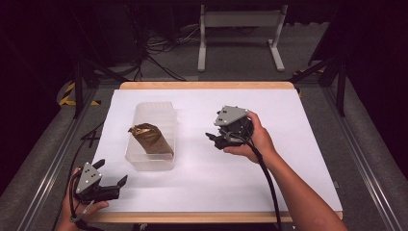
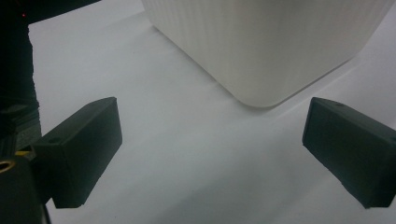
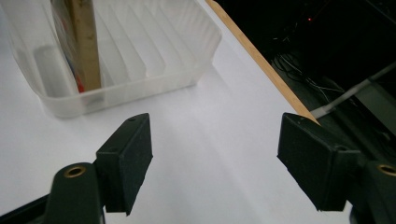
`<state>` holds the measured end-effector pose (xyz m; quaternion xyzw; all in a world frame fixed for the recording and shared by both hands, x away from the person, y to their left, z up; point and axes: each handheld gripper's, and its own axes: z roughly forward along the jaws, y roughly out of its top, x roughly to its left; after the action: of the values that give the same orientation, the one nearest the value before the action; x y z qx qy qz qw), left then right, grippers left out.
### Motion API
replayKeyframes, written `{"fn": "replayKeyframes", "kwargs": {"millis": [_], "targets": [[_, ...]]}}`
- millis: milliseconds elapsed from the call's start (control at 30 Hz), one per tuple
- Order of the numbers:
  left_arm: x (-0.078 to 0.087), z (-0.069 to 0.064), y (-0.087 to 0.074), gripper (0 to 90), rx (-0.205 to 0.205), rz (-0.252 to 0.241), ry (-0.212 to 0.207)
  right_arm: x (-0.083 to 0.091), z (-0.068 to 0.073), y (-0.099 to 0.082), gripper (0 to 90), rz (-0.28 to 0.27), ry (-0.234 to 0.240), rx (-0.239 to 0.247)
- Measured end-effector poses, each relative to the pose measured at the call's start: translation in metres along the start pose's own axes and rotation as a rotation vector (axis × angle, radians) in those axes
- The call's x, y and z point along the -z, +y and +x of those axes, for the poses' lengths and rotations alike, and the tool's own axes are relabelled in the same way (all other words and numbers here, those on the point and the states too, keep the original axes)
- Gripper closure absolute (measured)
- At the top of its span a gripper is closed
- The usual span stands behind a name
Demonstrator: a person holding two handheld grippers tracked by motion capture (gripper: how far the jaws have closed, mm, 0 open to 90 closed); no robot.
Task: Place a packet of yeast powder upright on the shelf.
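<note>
Two grippers (image 1: 103, 180) (image 1: 214, 137) flanking bagged bin (image 1: 151, 159)

A clear ribbed plastic tub (image 1: 151, 137) is being seen left of centre on the white table, with a crumpled brown packet (image 1: 150, 138) leaning tilted inside it.

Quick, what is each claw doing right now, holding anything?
Left claw: open, holding nothing.
Right claw: open, holding nothing.
</note>
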<state>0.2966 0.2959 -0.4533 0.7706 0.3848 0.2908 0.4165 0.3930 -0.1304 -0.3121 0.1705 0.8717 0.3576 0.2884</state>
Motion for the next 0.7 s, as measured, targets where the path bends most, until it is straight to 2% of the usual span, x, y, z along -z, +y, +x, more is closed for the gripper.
{"fn": "replayKeyframes", "kwargs": {"millis": [200,467,700], "targets": [[-0.001,-0.001,0.0,5.7,-0.002,0.002,-0.002,0.007,-0.001,-0.015,26.7,0.02,-0.029,0.001],[-0.001,-0.001,0.0,5.7,-0.002,0.004,-0.003,0.016,-0.005,-0.037,25.6,0.075,-0.06,0.002],[-0.002,-0.001,0.001,5.7,-0.006,0.008,-0.005,0.02,-0.005,-0.052,25.3,0.088,-0.077,-0.011]]}}
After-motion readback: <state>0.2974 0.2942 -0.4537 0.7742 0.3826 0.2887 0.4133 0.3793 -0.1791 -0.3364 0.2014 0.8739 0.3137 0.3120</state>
